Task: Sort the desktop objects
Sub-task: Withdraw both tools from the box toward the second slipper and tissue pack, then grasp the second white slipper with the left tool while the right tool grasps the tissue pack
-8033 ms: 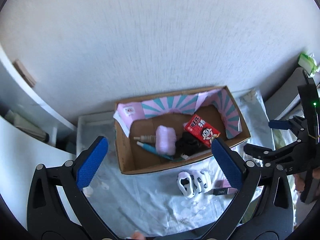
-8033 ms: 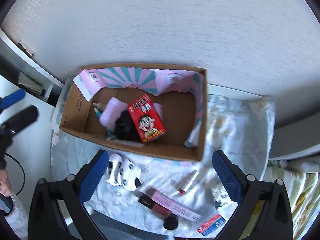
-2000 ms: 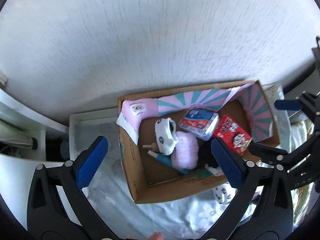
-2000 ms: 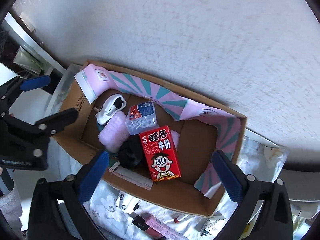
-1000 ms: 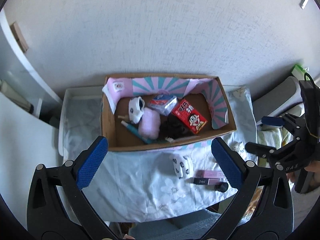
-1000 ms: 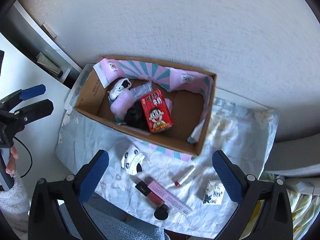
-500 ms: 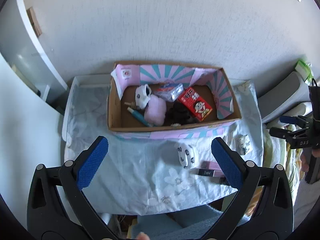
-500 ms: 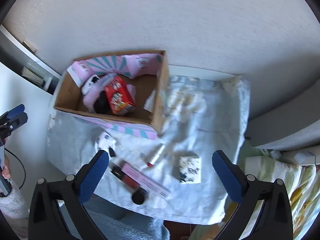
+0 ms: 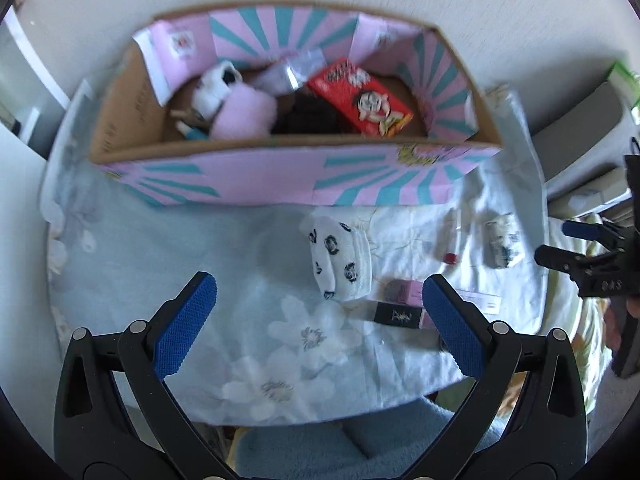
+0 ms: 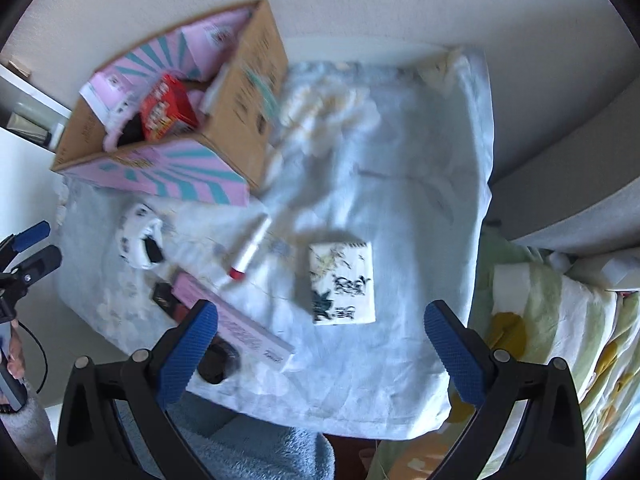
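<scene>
A cardboard box (image 9: 296, 176) with pink and teal lining stands at the back of the cloth-covered table; it also shows in the right wrist view (image 10: 240, 92). Inside lie a red milk carton (image 9: 360, 98), a pink fluffy item (image 9: 244, 116), a white sock and a clear packet. On the cloth lie a white patterned sock (image 9: 340, 258), a black lipstick box (image 9: 398, 314), a pink box (image 10: 232, 328), a white tube with a red tip (image 10: 250, 254) and a white patterned pad (image 10: 342, 282). My left gripper (image 9: 320, 326) is open above the sock. My right gripper (image 10: 320, 344) is open above the pad.
The table carries a pale blue floral cloth (image 9: 160, 260). A small black round thing (image 10: 218, 362) lies near the front edge. A blue fluffy seat (image 9: 340, 440) is below the table's front. A bed with green bedding (image 10: 560, 320) is at the right. White shelves (image 10: 24, 120) stand at the left.
Both grippers have come down closer to the table. The left has moved towards the sock, and the right has moved towards the pad. Both stay open and empty.
</scene>
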Available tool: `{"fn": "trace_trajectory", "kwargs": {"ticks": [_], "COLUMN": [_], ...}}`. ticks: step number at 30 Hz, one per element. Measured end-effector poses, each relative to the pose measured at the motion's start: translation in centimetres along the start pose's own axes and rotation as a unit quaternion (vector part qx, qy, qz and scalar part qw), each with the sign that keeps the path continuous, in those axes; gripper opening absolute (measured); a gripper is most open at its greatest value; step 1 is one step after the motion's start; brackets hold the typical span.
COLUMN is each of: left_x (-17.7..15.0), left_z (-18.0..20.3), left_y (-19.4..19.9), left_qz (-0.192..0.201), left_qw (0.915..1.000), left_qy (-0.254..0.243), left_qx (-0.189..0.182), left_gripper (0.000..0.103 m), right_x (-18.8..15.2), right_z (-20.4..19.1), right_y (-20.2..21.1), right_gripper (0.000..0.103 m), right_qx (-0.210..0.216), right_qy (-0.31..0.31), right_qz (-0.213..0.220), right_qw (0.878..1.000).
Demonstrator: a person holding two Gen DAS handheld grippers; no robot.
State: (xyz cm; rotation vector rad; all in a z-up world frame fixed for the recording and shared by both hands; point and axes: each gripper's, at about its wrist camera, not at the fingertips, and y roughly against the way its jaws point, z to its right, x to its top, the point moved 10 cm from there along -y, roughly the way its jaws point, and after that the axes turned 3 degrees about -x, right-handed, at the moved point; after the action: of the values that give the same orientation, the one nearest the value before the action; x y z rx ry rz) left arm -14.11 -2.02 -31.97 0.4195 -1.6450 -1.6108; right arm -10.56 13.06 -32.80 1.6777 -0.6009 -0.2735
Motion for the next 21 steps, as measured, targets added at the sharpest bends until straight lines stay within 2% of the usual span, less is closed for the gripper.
{"fn": "trace_trajectory", "kwargs": {"ticks": [6, 13, 15, 17, 21], "left_x": [-1.0, -1.4, -1.5, -1.6, -2.1], "left_z": [0.4, 1.3, 1.5, 1.6, 2.1], "left_y": [-4.5, -6.9, -7.3, -7.7, -8.3], "left_qz": [-0.013, -0.013, -0.012, -0.014, -0.023], "left_qw": [0.9994, 0.9991, 0.9992, 0.9993, 0.9995], "left_qy": [0.02, 0.013, 0.016, 0.02, 0.019], "left_qx": [0.026, 0.038, 0.036, 0.026, 0.013], "left_gripper": [0.101, 0.101, 0.1, 0.096, 0.079], "right_x": [-0.3, -0.4, -0.4, -0.4, -0.4], "right_z": [0.9, 0.9, 0.9, 0.9, 1.0], "right_y": [-3.2, -5.4, -5.7, -5.9, -6.5], "right_gripper": [0.103, 0.103, 0.099, 0.097, 0.085], "right_qx": [-0.042, -0.036, -0.034, -0.033, -0.028], "right_qy": [0.027, 0.036, 0.039, 0.043, 0.042], "right_qz": [-0.003, -0.01, -0.01, -0.012, -0.017], "right_qw": [0.999, 0.999, 0.999, 0.998, 0.999]}}
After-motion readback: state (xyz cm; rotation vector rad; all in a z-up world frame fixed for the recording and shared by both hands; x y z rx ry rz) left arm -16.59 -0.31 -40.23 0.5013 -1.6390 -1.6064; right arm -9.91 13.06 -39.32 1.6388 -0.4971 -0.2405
